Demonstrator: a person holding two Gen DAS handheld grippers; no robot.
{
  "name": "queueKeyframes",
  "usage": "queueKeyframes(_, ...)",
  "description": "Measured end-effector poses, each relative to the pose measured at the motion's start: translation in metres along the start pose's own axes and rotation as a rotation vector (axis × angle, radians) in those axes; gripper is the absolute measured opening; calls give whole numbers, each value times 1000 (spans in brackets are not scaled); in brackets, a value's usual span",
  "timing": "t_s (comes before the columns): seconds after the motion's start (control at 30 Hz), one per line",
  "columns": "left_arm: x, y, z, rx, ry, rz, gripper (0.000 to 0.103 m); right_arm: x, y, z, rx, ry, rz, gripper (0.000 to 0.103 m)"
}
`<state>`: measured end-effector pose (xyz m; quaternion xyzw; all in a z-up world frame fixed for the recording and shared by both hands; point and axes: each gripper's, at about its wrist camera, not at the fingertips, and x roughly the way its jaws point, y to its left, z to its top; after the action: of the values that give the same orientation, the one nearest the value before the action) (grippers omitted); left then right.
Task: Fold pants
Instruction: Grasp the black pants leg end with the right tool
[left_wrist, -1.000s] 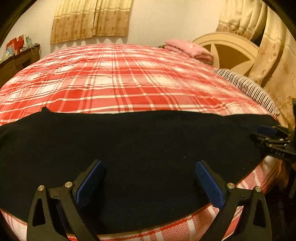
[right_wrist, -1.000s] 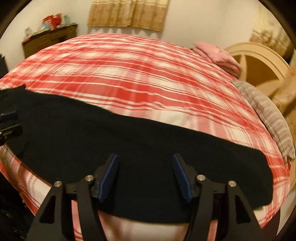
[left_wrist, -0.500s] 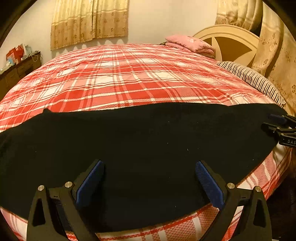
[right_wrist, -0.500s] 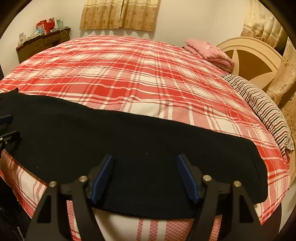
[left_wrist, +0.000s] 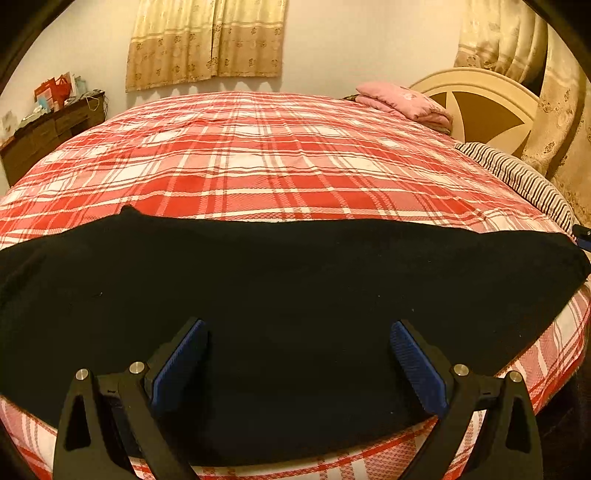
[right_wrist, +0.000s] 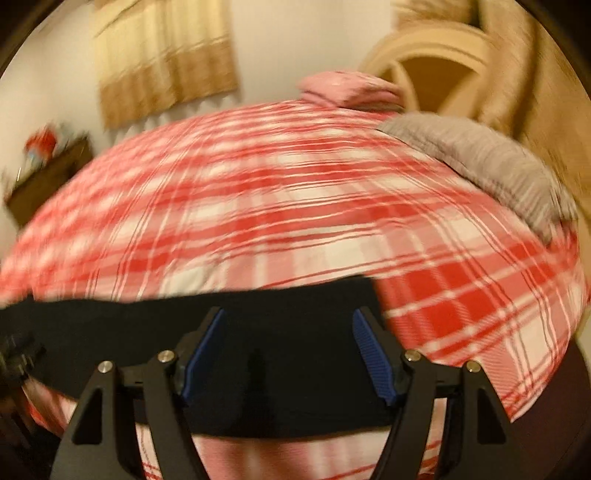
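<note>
Dresser of dark wood (left_wrist: 48, 133) sits at the far left against the wall, and from it the bed under its red-and-white plaid cover (left_wrist: 266, 166) spreads across both views. Black pants of soft knit fabric (left_wrist: 295, 295) lie flat along the bed's near edge, their long axis running side to side across the views, parallel to that edge; which end is the waist I cannot tell, though the right end is cut square (right_wrist: 365, 295) in the right wrist view. The left gripper (left_wrist: 297, 363) hovers over the middle of the pants, jaws spread wide, holding nothing. The right gripper (right_wrist: 288, 354) is over the pants' right end, jaws well apart with only cloth seen between the blue pads (right_wrist: 373, 358); they have just been opening and nothing is gripped. That view is smeared, so how near the pads are to the cloth is uncertain. The step in hand looks like taking hold for an end-to-end fold: the right gripper should pinch all layers at the square end, close to the corner, while the left pins the middle, so the end carries over straight and the edges stay aligned. At the far right lie a striped pillow (left_wrist: 524, 184) and a folded pink blanket (left_wrist: 402, 103) by the cream headboard (left_wrist: 480, 107).
</note>
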<state>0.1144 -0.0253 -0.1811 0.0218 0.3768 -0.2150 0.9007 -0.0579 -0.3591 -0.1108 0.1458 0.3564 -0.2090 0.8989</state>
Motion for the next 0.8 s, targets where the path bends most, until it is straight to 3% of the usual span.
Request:
queueKeyframes(0.2,-3,2,1,3,-5,11,100,-7,-49,8,173,-2,54,60)
queueKeyframes(0.43,-3,20,2,-38,-12,53,100,16,-81,-2,288,147,196,41)
queueKeyframes(0.6,-5,31,0,-55,-24,85,100,13,-94,-7,308,171,294,40)
queueKeyframes(0.8,-10,38,1,-69,-36,101,100,10,-98,-11,311,181,337,37)
